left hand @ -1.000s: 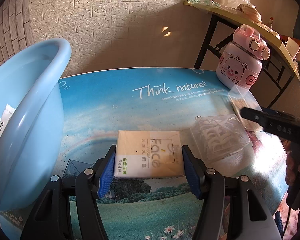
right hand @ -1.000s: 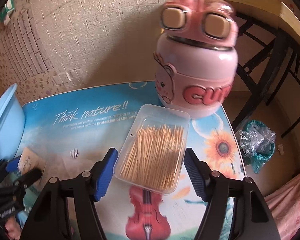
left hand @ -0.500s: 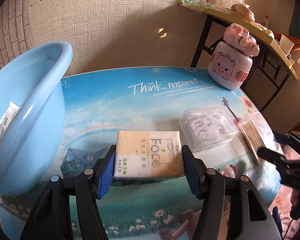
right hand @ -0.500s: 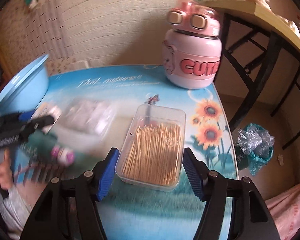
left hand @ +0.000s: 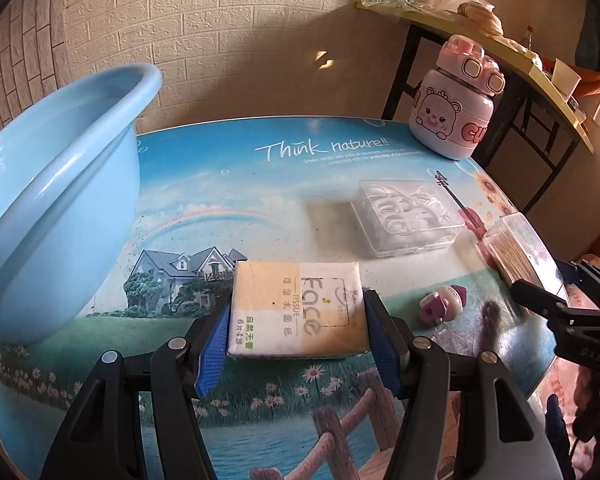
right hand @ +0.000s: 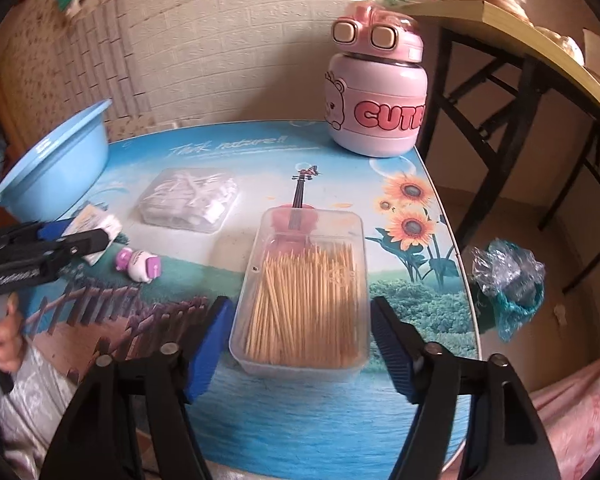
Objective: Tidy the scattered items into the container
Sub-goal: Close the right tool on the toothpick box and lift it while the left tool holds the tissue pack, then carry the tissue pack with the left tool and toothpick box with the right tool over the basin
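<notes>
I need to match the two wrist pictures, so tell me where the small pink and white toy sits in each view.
Left wrist view: the small pink and white toy lies right of centre, on the table just right of the tissue pack.
Right wrist view: the toy lies left of centre, left of the toothpick box.
Shared landmark: the pink bear bottle at the table's far edge.

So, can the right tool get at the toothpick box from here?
Probably yes: the right tool already straddles the toothpick box, its jaws having just been opening, with gaps on both sides and nothing in the way.
</notes>
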`<state>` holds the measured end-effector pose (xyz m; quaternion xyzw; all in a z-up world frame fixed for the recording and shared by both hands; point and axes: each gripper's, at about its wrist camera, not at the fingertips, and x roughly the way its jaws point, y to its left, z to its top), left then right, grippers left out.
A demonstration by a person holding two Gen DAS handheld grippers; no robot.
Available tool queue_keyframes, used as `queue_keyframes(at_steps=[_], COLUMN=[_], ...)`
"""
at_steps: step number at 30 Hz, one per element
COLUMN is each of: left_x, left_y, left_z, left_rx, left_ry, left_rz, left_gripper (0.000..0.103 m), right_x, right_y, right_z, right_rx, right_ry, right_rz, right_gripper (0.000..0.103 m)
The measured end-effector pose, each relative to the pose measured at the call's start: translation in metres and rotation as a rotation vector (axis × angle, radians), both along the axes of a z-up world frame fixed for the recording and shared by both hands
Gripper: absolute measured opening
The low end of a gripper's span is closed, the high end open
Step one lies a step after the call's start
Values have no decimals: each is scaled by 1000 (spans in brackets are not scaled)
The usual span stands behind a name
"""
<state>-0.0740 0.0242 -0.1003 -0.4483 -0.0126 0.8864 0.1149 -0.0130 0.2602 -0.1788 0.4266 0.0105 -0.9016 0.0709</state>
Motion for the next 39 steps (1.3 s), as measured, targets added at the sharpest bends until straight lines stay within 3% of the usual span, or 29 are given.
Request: queue_keyframes(at_steps=[8,11,19,30,39], left_x=[2,2,8,26,41], left_y=[2,3,2,-6,-40], left_z=[2,1,10,52,85], left_rx=[5,3,13,44,66], left_ry=[3,0,20,146,227], left_rz=[-11,-13,-13,-26,18], left_gripper=[60,60,60,60,60], right_x=[-9,-8,-2,11,12], right_y=[1,1,2,-13,-57], right_z=[-3,-4,0,48,95], right_rx=[-5,-3,-11,14,9], right_ry=[37,52,78,183,259], right_rz=[-79,-71,-58,-39,29], right_gripper=[73,63,62,62,62])
